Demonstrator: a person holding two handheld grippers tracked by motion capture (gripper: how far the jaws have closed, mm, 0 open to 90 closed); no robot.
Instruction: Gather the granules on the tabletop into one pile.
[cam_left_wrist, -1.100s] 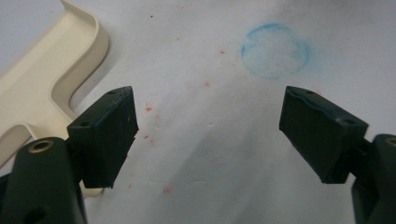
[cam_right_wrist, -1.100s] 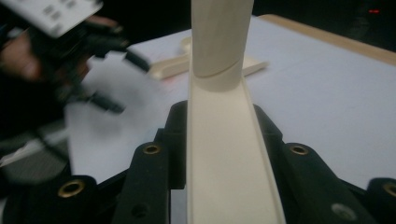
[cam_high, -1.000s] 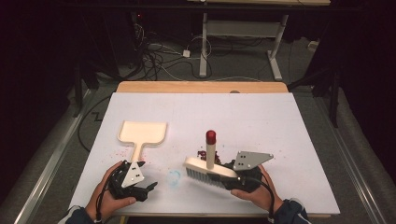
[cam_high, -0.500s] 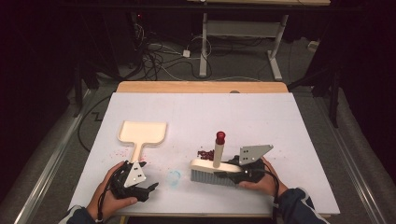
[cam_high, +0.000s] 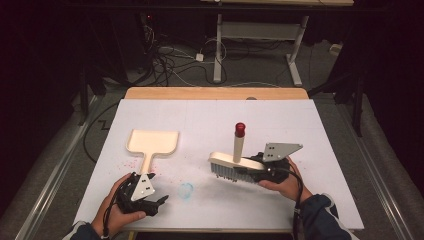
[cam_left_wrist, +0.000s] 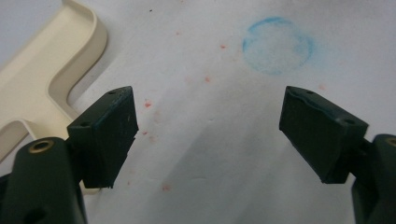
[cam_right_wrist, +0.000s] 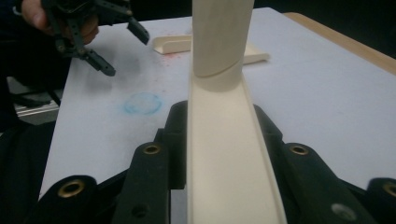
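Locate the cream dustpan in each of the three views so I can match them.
High view: dustpan left of centre, handle toward the left gripper.
Left gripper view: dustpan at the left edge.
Right gripper view: dustpan top centre, behind the brush.
Shared landmark: blue ring.

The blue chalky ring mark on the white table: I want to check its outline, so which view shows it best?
The left gripper view: the blue ring mark is close and sharp. The high view and right gripper view show it small and faint.
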